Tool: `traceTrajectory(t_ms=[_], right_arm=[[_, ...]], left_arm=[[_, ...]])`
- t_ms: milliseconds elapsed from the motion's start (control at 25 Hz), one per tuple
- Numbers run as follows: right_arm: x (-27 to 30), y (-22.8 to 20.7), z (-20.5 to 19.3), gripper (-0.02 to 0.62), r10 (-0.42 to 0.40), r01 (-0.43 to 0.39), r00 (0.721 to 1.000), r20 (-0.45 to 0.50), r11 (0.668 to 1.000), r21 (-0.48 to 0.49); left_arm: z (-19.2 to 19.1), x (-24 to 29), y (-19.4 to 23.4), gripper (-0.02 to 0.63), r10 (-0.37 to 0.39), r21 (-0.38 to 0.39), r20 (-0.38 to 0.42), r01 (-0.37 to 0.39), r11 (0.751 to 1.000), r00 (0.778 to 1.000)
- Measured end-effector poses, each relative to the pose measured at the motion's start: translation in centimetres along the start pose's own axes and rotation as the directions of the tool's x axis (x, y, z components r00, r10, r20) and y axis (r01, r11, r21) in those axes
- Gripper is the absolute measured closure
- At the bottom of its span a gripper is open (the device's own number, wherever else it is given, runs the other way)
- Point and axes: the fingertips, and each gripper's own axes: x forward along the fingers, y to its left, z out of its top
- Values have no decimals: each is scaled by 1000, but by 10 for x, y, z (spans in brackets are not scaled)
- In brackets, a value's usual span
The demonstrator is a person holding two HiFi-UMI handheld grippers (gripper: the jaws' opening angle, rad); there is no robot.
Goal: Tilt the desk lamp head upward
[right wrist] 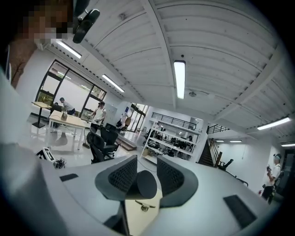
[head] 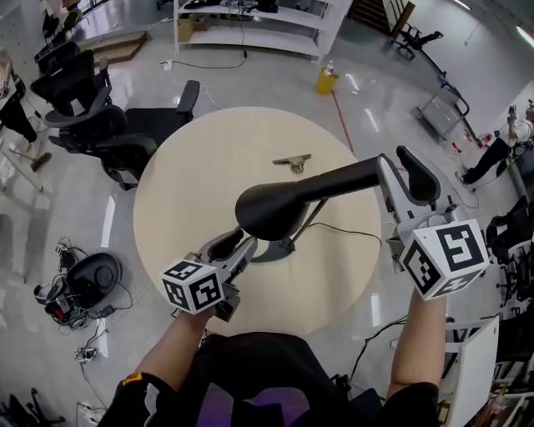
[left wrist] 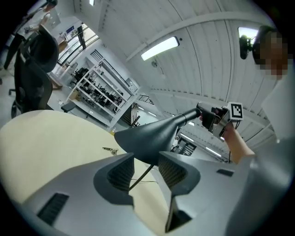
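table: round pale top (head: 192, 192) fills the middle of a bright workshop, with office chairs (head: 100, 117) and shelving (head: 259, 21) behind it.
lamp: a black desk lamp (head: 310, 193) stands near the table's front edge, base (head: 274, 250) on the top, lamp head (head: 271, 213) raised over it, long bar (head: 346, 175) running off to the right.
left gripper: the left gripper (left wrist: 145, 168) has its jaws wide apart on either side of the thin stem (left wrist: 138, 177), pads off it, holding nothing.
right gripper: the right gripper (right wrist: 146, 168) is spread too; the bar's round tail end sits between its jaws, unclamped.
handling: likely light and rigid, with a smooth matte shell; the joint probably turns stiffly, and the base could slide or tip on the slick top.
hold: best judged at the bar's tail or the narrow neck behind the head, with the stem steadied; the broad rounded head looks too wide for these jaws.
containers: none on the table, only a cord (head: 350, 231) and a small metal piece (head: 292, 160); a yellow item (head: 327, 80) on the floor is too small to tell.
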Motion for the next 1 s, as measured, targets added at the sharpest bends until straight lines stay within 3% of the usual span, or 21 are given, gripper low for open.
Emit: traceTrajectory(t_ms=[560,1000], right_arm=[[38,11,-5,482,100,-101,993,-59,995,-16],[41,11,-9,482,78,-81,993,-90,996,-26]], left_arm=[[8,3,11,417,-100,-94,46,103,990,994],[9,10,24,417,-105,-127,36,109,986,994]])
